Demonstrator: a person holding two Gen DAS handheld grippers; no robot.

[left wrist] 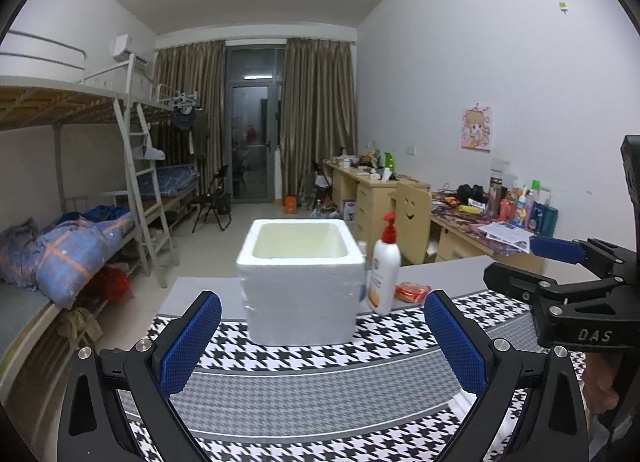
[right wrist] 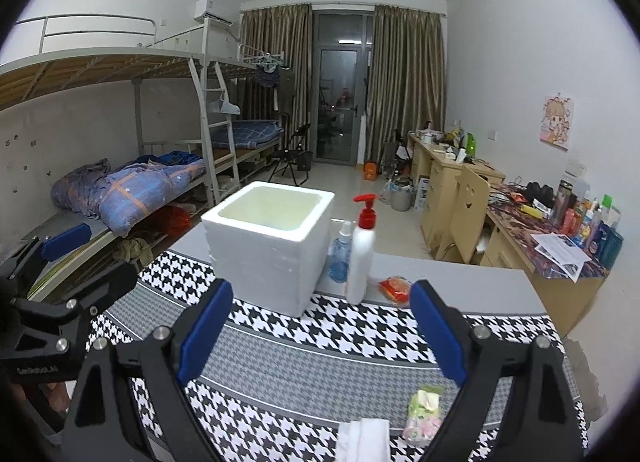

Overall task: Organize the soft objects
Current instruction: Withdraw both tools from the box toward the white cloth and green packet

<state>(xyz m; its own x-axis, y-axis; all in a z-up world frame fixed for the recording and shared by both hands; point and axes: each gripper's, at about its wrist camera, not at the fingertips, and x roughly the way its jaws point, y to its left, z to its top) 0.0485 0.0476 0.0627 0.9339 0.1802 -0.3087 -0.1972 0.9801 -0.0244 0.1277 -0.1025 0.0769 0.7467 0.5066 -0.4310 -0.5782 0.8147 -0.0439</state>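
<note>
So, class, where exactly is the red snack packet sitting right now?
The red snack packet lies on the grey table, just right of the white pump bottle and beyond the houndstooth mat's far edge.

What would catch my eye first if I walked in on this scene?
Probably the open white foam box, standing mid-table on a houndstooth mat, with a red-capped pump bottle just to its right. Next, the blue-padded fingers of the right hand-held gripper and left hand-held gripper, both spread wide and empty.
</note>
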